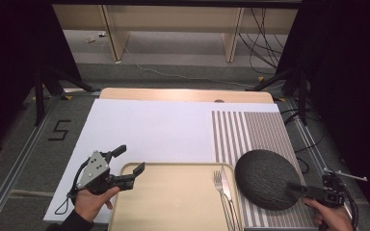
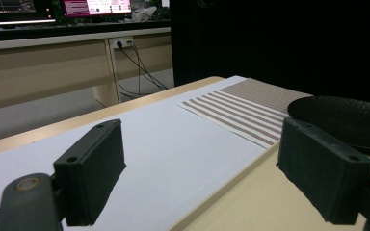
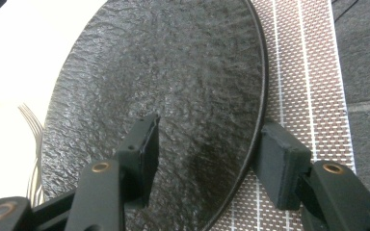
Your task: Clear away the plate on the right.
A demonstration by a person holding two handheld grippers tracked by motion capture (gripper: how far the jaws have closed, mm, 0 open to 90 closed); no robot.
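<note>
Looking like a lab recording rig: black curtains (image 1: 9, 72) closing in both sides, tripod legs (image 1: 41, 91) standing on grey carpet, cables (image 1: 262, 43) trailing under a bench, monitors (image 2: 96, 6) glowing behind, a taped "5" (image 1: 59, 130) marking the floor.

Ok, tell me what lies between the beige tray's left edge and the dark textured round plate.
A fork and knife on the tray, beside the plate, in the high view.
</note>
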